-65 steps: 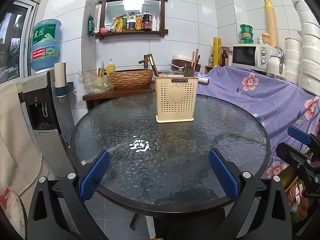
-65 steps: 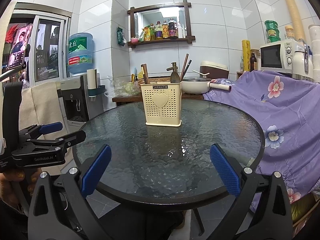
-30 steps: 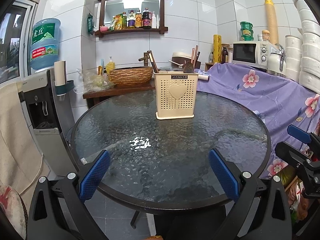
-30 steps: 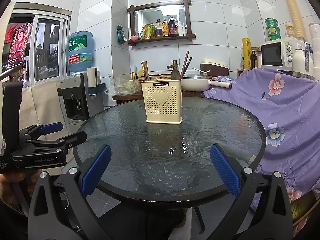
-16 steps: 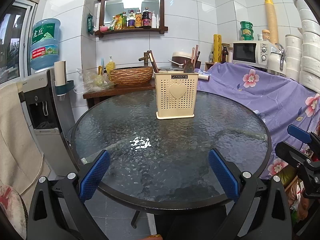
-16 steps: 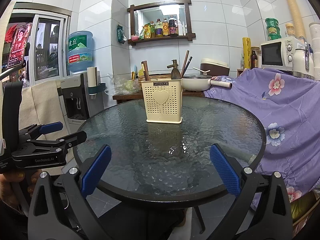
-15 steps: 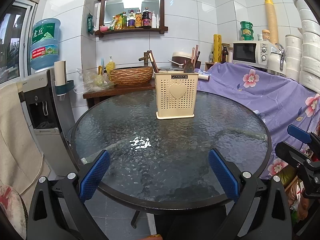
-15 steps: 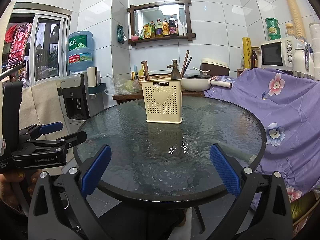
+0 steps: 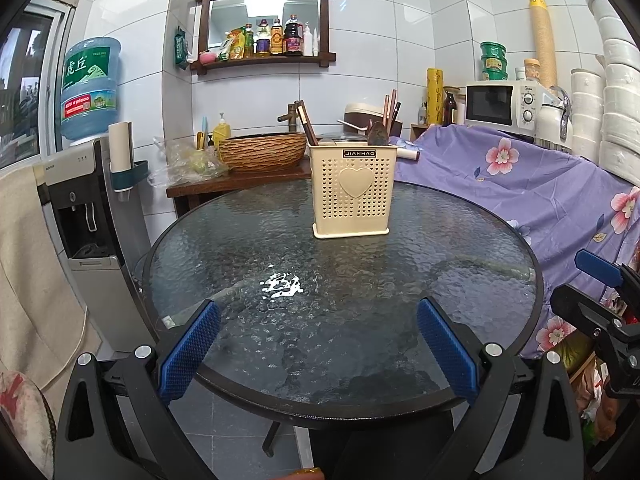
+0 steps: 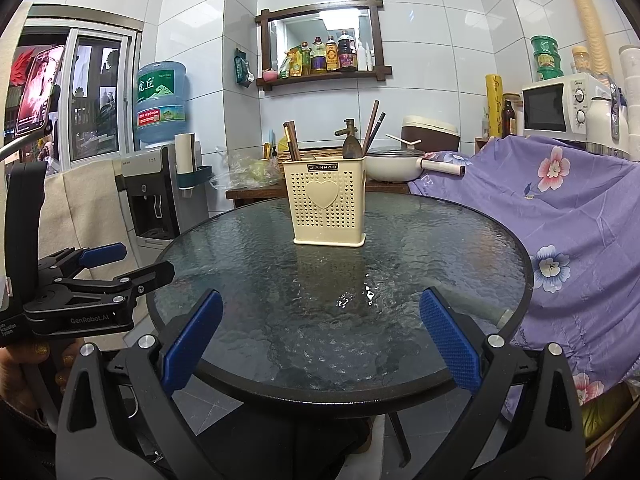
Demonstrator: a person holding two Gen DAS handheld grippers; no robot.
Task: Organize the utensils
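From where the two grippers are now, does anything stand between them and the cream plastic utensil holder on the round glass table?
Nothing visible does. Only bare glass table lies between each open gripper, left gripper and right gripper, and the cream utensil holder.

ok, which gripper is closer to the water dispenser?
Left. The left gripper hangs off the table edge on the side of the water dispenser. The right gripper is further right, facing the table's middle.

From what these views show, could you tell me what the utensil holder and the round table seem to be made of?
The utensil holder looks like cream moulded plastic with a matte finish: rows of tiny punched holes, a raised heart and a label plate. The table appears to be textured glass, rippled and glossy with a bright light reflection, set in a dark rim, probably metal, though that is uncertain.
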